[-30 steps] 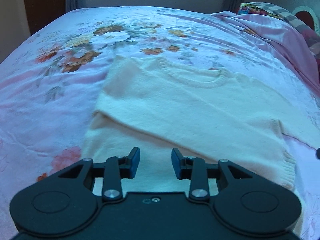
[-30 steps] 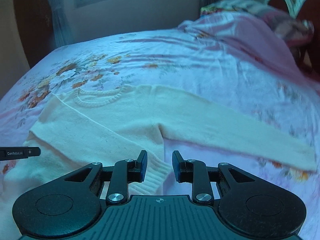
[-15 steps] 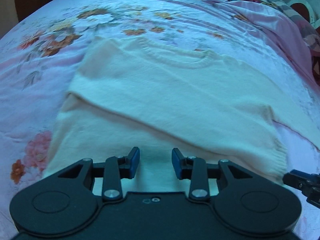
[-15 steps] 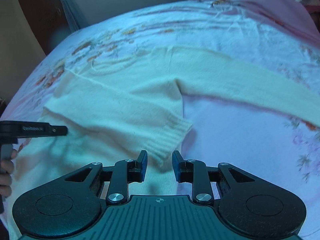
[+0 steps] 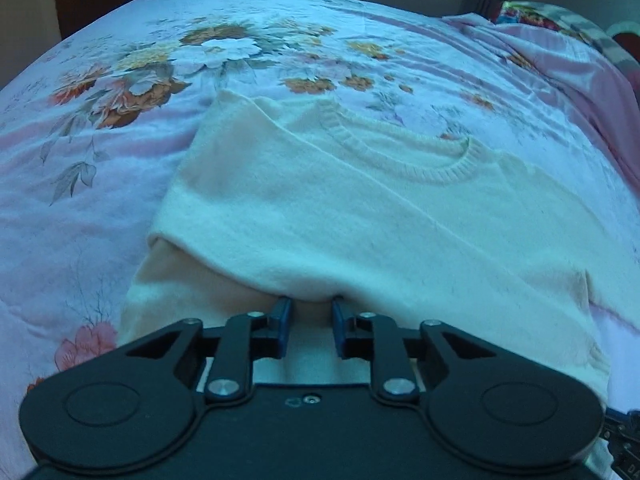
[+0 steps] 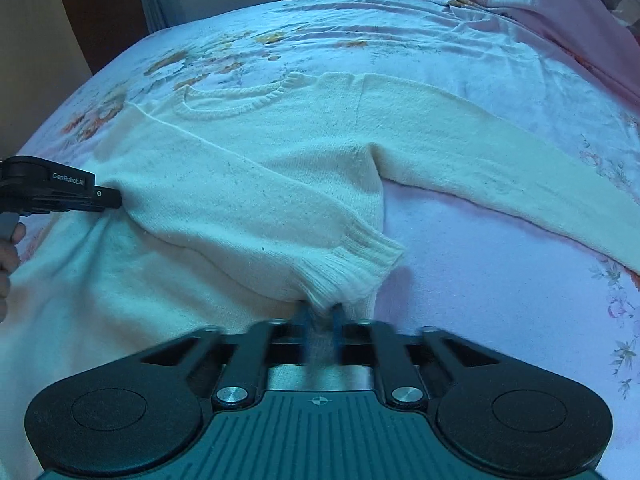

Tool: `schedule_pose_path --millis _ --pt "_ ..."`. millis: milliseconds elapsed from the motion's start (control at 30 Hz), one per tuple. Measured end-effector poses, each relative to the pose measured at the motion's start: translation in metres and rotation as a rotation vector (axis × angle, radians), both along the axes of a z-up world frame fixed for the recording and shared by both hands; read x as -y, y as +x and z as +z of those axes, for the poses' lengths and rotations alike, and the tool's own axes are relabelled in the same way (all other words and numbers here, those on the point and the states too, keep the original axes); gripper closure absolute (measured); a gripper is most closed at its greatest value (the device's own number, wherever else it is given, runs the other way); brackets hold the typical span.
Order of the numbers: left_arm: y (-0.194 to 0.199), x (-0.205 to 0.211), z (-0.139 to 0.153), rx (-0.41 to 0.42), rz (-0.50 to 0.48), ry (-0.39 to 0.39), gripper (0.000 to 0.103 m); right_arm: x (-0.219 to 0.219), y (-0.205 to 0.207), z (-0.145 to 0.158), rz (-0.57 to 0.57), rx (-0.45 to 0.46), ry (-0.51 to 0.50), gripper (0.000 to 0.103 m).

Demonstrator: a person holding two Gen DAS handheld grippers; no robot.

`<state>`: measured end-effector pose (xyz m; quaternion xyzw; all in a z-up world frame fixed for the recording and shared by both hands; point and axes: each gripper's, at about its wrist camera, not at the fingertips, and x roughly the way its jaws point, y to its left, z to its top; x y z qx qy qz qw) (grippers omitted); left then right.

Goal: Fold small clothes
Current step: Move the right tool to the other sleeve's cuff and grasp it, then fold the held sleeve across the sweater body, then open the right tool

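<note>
One cream sweater (image 5: 360,216) lay flat on one floral bedspread (image 5: 100,152), with two grippers working at it. In the left wrist view the left gripper (image 5: 307,326) sat at 6 o'clock with its blue-padded jaws standing apart, the tips just under the edge of the folded-over sleeve (image 5: 248,236), with no cloth pinched between them; the ribbed neckline (image 5: 404,156) lay toward 1 o'clock. The right wrist view showed what the left did not: the second sleeve (image 6: 500,176) stretched out unfolded toward 3 o'clock, and the ribbed cuff (image 6: 352,264) of the folded sleeve lying just ahead of the right gripper (image 6: 319,330). That gripper's jaws were blurred but stood close together with knit cloth between them, apparently pinching the sweater body just below the cuff. At 9 o'clock the same view caught the left gripper from the side, touching the sweater's edge, with part of the person's hand (image 6: 8,256) beneath it. A rumpled pink blanket (image 6: 560,4) lay at 1 o'clock.
</note>
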<state>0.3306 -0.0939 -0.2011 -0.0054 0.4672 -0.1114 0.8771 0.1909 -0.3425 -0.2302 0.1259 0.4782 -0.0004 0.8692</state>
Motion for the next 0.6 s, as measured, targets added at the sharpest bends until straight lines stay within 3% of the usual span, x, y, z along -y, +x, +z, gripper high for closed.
schedule_pose_path --millis 100,167,267,367,433,500,600 --pt "0.002 -0.013 0.008 0.013 0.022 -0.023 0.085 0.008 -0.012 0.012 0.008 0.015 0.012 0.097" --pt "-0.001 -0.014 0.009 0.029 0.007 0.020 0.084 0.009 -0.015 0.009 0.010 -0.014 0.010 0.097" --pt "-0.007 -0.018 0.015 0.064 0.015 0.052 0.085 0.009 -0.019 0.020 0.004 0.031 0.061 0.097" --pt "-0.010 -0.017 0.028 0.117 0.017 0.038 0.077 -0.001 -0.010 0.033 0.012 0.112 0.011 0.097" --pt "-0.004 -0.010 0.030 0.119 0.009 0.035 0.077 -0.009 0.006 0.031 0.023 0.112 -0.020 0.097" --pt "0.003 -0.003 0.023 0.097 -0.004 0.040 0.074 -0.017 0.024 0.023 0.035 0.106 0.002 0.097" --pt "0.004 0.003 -0.010 0.039 -0.027 0.108 0.074 -0.032 0.034 -0.001 0.089 0.045 -0.052 0.097"
